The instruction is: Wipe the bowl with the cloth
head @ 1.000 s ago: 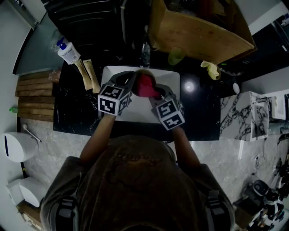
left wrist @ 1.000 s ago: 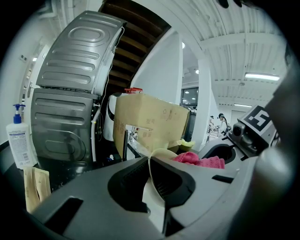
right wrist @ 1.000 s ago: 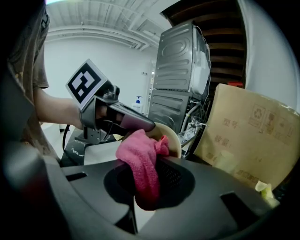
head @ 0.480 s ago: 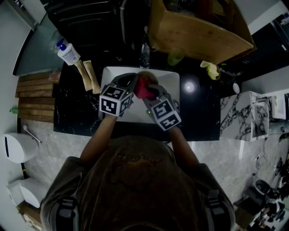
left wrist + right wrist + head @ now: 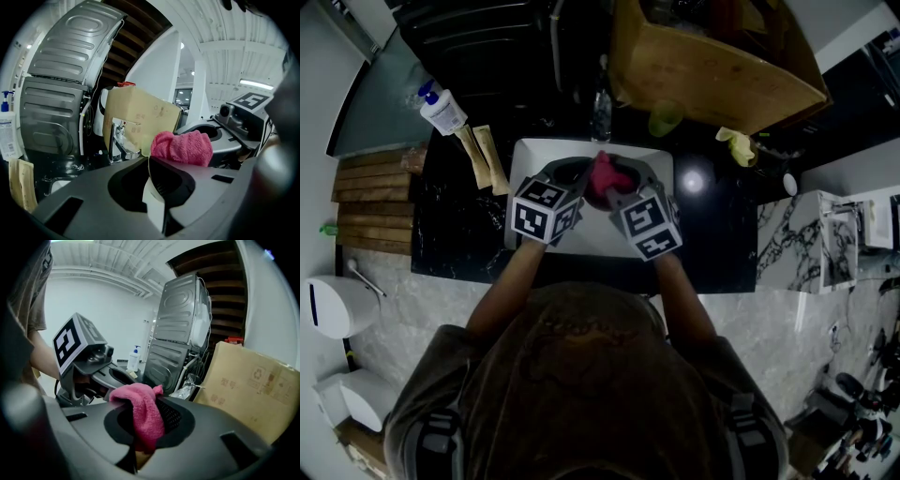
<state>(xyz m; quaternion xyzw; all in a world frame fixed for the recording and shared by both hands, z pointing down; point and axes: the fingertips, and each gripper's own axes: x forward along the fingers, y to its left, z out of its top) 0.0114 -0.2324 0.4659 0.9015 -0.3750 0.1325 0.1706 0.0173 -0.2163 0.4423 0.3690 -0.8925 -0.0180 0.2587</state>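
In the head view the right gripper point(image 5: 617, 187) has swung back out to the right since half a second ago, carrying the pink cloth point(image 5: 605, 172) toward the far side of the bowl point(image 5: 574, 174), which hangs over the white sink point(image 5: 525, 155) in the left gripper point(image 5: 561, 183); I read this as one stroke of a back-and-forth wipe, so the task is well under way. The left gripper view adds what the head camera cannot: its jaws are clamped on the bowl's pale rim, the cloth bunched just beyond. The right gripper view shows its jaws pinching the cloth, which drapes down between them; a tan edge beneath may be the bowl
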